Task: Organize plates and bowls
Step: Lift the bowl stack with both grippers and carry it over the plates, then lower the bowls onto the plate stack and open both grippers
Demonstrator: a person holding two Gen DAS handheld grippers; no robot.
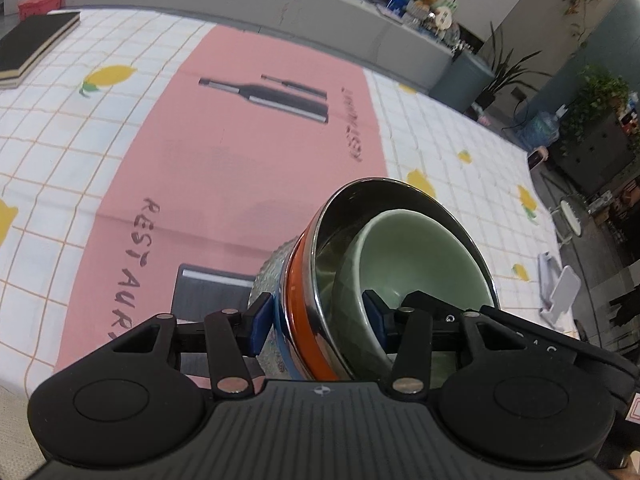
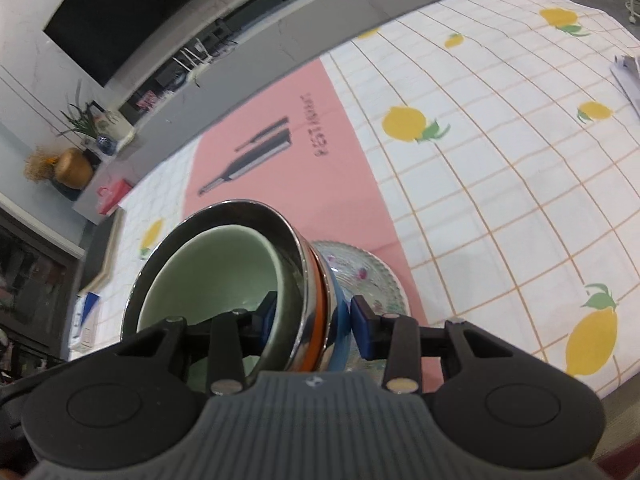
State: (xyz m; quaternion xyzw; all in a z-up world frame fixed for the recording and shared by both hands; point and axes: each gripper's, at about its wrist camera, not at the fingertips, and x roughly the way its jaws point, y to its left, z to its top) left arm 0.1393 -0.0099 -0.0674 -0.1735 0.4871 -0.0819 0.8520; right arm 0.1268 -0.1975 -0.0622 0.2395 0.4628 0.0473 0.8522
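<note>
Left claw [image 1: 316, 322] and right claw [image 2: 314, 322] each clamped across nested bowls' [image 1: 400, 240] rims

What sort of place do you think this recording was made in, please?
Probably an office lounge or showroom staged for dining: a lemon-print tablecloth with a pink "Restaurant" placemat, potted plants, and a water jug.

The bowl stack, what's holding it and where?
Both grippers, left and right, clamp the nested bowl stack by its rim wall on opposite sides, one finger inside the green bowl, one outside.

Black claw [image 1: 316, 320], blue pads [image 1: 258, 322], silver rivets.
</note>
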